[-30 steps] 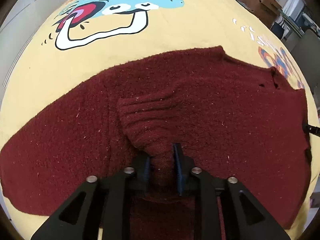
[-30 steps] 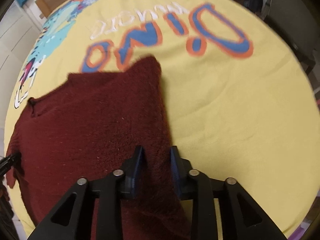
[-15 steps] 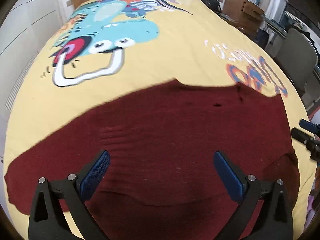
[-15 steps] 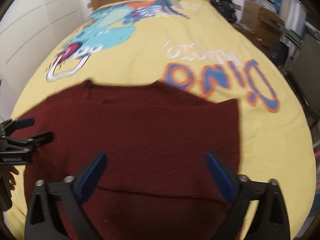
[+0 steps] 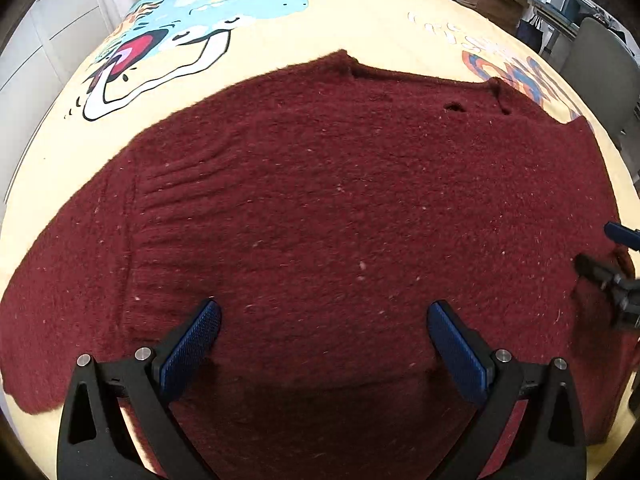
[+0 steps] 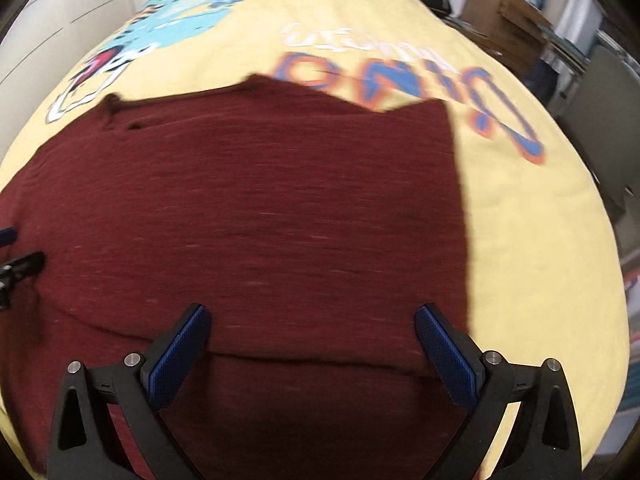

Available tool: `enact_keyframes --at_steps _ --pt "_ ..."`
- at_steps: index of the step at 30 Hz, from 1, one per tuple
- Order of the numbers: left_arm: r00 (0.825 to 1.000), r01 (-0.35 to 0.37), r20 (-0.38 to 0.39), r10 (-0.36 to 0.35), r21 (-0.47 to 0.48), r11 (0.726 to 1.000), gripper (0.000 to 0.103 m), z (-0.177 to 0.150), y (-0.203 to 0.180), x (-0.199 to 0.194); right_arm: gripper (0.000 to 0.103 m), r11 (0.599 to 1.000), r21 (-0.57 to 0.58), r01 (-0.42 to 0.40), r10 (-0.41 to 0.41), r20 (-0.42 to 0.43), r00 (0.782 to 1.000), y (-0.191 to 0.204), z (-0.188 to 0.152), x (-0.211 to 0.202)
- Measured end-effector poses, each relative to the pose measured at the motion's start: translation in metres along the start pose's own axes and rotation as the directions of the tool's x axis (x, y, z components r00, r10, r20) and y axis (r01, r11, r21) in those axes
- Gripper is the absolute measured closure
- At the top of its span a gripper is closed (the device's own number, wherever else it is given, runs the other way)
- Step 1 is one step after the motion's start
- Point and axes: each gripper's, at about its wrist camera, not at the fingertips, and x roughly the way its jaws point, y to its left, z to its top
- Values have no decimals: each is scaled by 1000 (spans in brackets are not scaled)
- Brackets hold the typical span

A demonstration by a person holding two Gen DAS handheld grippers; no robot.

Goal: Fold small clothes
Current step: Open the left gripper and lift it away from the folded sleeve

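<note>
While both sets of jaws stand spread wide with nothing clasped, the maroon sweater (image 5: 340, 220) lies flat on the yellow dinosaur bedspread (image 5: 360, 32), below its printed dinosaur and lettering. The left gripper (image 5: 324, 344) hovers over the sweater's near half; the right gripper (image 6: 312, 344) hangs over a folded edge close to the sweater's right side. The likely trouble: a pinch taken from here could catch only the top layer, or snag the bedspread beneath, dragging the fold askew. The fuzzy knit may also cling to the pads and lift unevenly.
</note>
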Motion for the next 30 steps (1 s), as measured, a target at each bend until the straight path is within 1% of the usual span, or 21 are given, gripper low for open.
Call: enact_keyframes --at_steps 1,2,4,8,10,12,14,17,20,21,23,25,27,28,30 --pt "1000 -25 11 25 -11 1000 1 -1 3 -3 1 1000 10 7 -7 -5 1000 -7 -1 0" --pt "999 -36 14 36 -23 999 1 -3 6 -3 1 1000 19 10 -10 -10 1000 -13 -2 1" --pt "1000 -14 15 15 -54 998 1 -5 15 -3 1 999 46 4 -4 -13 1000 -24 -3 2" --pt "1000 -15 10 15 -44 999 1 -8 18 -6 1 996 83 -24 24 9 1000 -31 -4 -11" --pt "1000 2 4 -1 -60 998 1 -9 21 -11 1 996 78 -45 43 32 999 -30 -3 -26" --pt "1000 22 21 -20 -102 995 1 -10 28 -24 1 997 49 -55 52 48 997 -22 0 -40" --pt "999 22 51 -15 -151 988 1 -12 46 -42 1 997 25 -78 77 52 996 -15 2 -53" --pt "996 -2 82 23 -244 970 1 -20 85 -69 1 992 12 -124 123 63 990 -4 3 -69" --pt "996 -31 71 59 -351 936 1 -36 137 -88 1 990 -12 -144 144 71 987 12 3 -85" --pt "996 -44 57 70 -380 924 1 -43 152 -91 1 989 -19 -149 150 71 986 18 4 -87" --pt "992 -96 28 122 -455 885 1 -60 190 -97 1 988 -29 -150 151 71 986 25 3 -92" --pt "987 -138 -7 158 -532 835 1 -79 224 -101 1 989 -35 -143 145 63 987 28 1 -90" --pt "984 -165 -46 174 -613 773 1 -98 257 -102 1 989 -9 -148 148 36 988 27 -3 -86" --pt "978 -198 -86 189 -657 728 1 -111 274 -102 1 989 2 -149 149 30 988 26 -4 -85" --pt "966 -254 -156 206 -715 651 1 -127 302 -102 1 990 17 -137 136 19 990 21 -9 -84"
